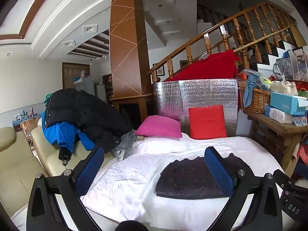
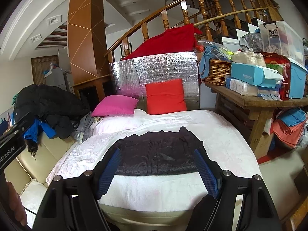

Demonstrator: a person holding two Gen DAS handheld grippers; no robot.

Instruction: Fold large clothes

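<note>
Dark pleated garment [image 2: 157,154] looks folded flat on the white quilted bedspread [image 1: 119,182]; both tongs, left gripper [image 1: 156,171] and right gripper [image 2: 157,171], gape empty (black-and-blue jacket pile [image 1: 80,115] far left seems untouched).

Folded dark garment [image 1: 190,179] — white bedspread [image 1: 119,182]

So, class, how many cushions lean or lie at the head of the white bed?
2: a pink cushion lying flat at left, a red cushion propped against the silver panel. Others may be hidden.
</note>
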